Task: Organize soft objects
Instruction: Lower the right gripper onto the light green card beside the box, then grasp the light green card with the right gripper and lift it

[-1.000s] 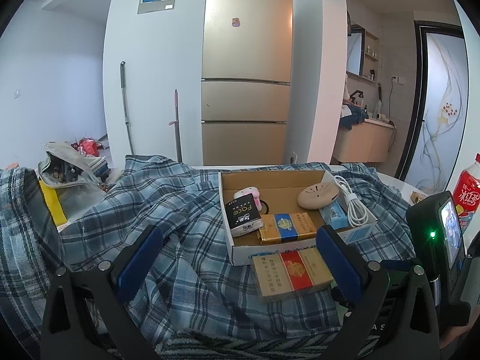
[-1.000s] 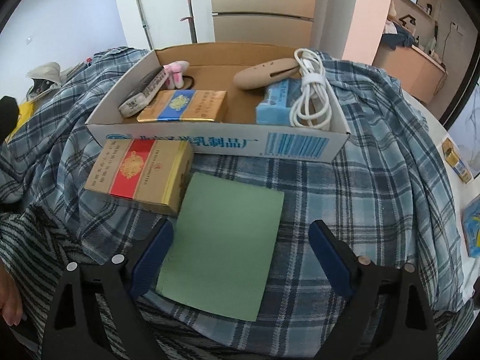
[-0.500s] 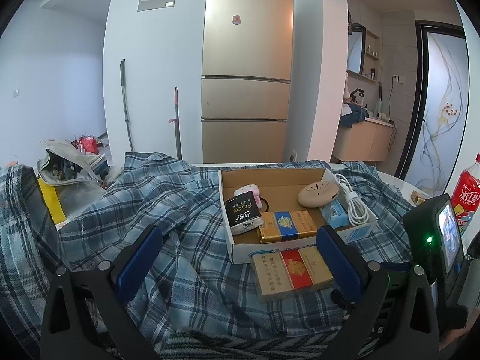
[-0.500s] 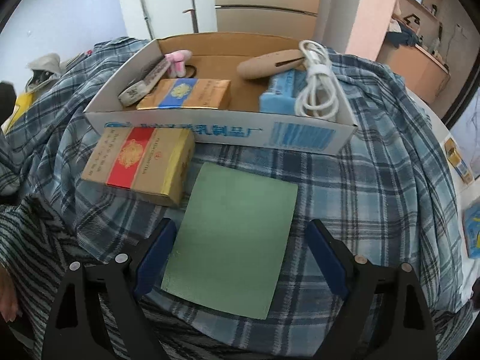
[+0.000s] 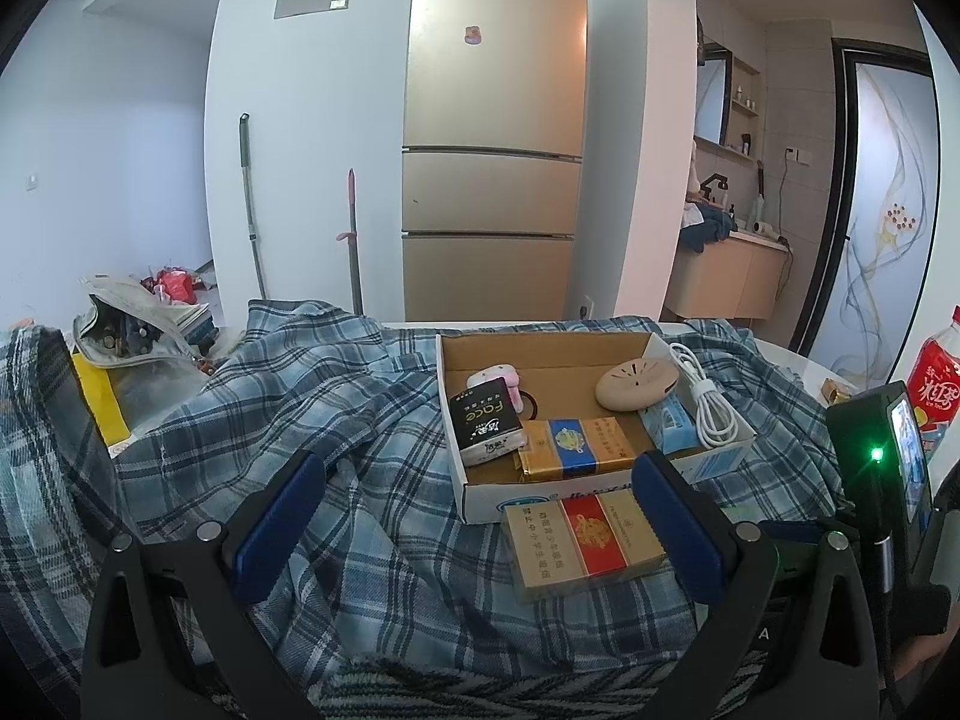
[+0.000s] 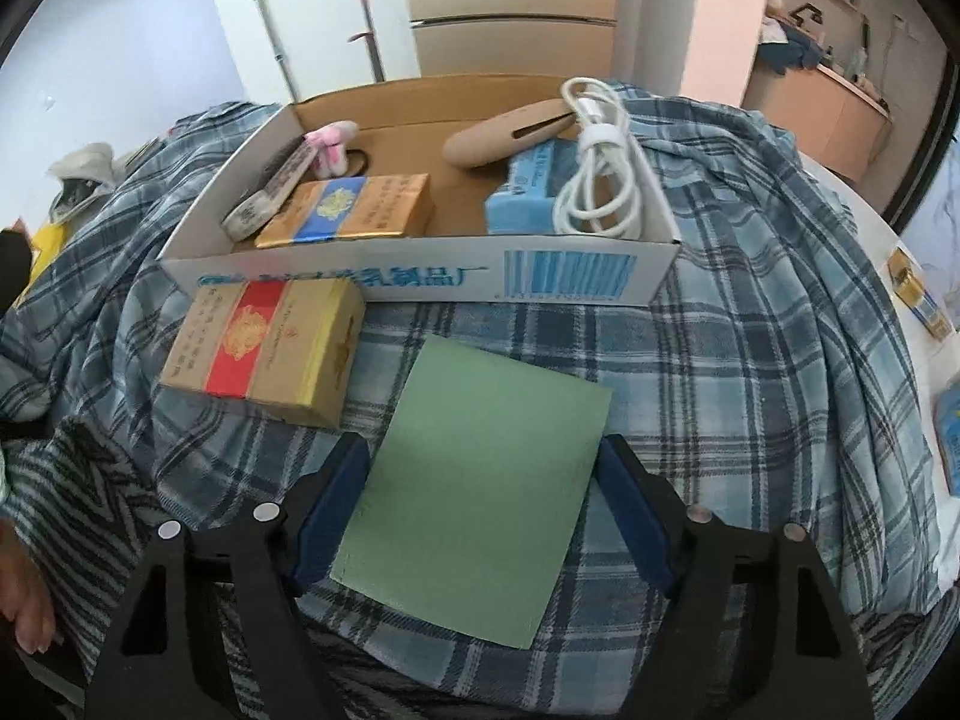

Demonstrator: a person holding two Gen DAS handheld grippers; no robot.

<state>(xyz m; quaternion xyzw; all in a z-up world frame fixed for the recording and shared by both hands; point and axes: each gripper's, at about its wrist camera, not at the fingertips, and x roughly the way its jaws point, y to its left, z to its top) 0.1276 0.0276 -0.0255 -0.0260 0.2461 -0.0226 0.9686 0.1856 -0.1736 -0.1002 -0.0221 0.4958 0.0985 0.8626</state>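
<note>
Green cloth (image 6: 474, 480) flat, between right claw (image 6: 480, 507) fingers

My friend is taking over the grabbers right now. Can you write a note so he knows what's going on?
Left gripper: open, holding nothing, above the plaid cloth.
Right gripper: open, fingers on either side of the green sheet, not yet gripping.
The red and gold box sits in front of the cardboard tray.
Done: nothing visibly moved.
Left: probably grip the green sheet, then sort the rest.

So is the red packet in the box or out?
Out. The red packet lies on the cloth, in front of the box.
</note>
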